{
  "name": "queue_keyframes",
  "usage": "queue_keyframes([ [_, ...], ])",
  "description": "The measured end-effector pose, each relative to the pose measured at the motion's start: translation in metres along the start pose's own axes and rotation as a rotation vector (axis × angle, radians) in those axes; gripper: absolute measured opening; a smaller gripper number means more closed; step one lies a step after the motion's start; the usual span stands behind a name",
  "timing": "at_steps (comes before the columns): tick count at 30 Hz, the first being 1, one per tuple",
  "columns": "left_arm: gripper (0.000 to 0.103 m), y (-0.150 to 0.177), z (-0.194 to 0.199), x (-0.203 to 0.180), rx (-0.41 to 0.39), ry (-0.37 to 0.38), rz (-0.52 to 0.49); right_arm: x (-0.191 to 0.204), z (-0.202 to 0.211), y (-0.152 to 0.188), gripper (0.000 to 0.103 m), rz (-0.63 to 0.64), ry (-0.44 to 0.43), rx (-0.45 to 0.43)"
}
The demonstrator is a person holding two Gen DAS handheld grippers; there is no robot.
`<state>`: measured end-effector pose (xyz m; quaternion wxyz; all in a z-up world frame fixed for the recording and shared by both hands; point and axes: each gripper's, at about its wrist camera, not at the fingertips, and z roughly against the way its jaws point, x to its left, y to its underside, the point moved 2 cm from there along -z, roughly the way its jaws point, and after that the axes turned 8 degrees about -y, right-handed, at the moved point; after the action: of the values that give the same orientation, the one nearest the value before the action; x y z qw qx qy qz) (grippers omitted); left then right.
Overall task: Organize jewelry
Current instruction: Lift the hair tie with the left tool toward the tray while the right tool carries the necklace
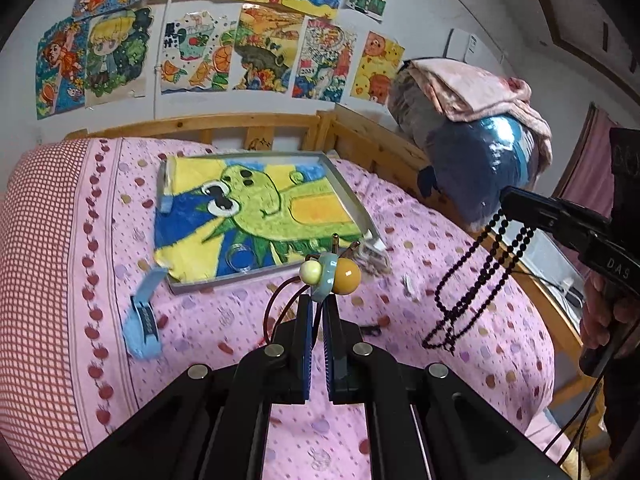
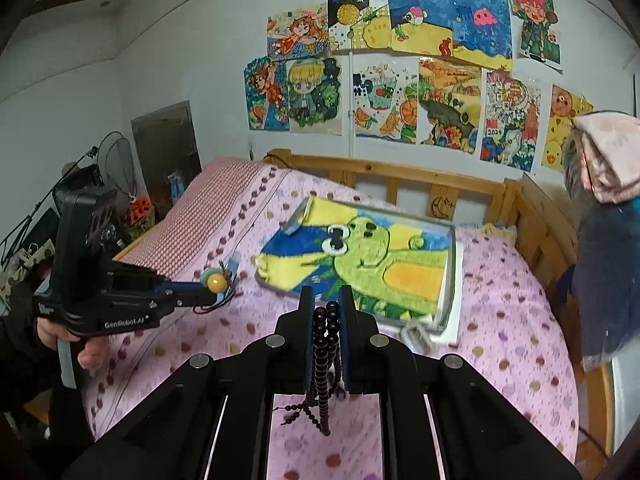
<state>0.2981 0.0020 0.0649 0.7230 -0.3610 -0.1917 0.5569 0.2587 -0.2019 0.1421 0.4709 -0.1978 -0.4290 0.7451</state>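
Over the pink bedspread (image 1: 400, 360), the left gripper (image 1: 318, 304) is pinching a bead pendant (image 1: 330, 272) and the right gripper (image 2: 328, 300) is clamping a dark bead string (image 2: 326, 360), both jaws closed to carry them towards the tray (image 1: 348, 196).

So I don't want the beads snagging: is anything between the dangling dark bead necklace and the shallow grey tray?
Nothing visible: the dark bead necklace hangs from the right gripper above bare pink bedspread, near the grey tray.

- Pink bedspread (image 1: 460, 280): dotted, red apple-print border.
- Shallow grey tray (image 1: 348, 196): liner drawing of a green frog on yellow and blue.
- Dark purple-black bead string (image 2: 325, 360).
- Charm of cream and amber-yellow beads with pale green ring (image 1: 330, 272), dark red cord.
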Motion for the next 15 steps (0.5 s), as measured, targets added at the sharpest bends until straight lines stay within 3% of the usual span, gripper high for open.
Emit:
queue_keyframes([
  [15,0.005,-0.048,-0.061,0.046,0.01,-0.072,0.075,-0.041,-0.093,-0.062,0.01,-0.057,0.029,-0.042],
])
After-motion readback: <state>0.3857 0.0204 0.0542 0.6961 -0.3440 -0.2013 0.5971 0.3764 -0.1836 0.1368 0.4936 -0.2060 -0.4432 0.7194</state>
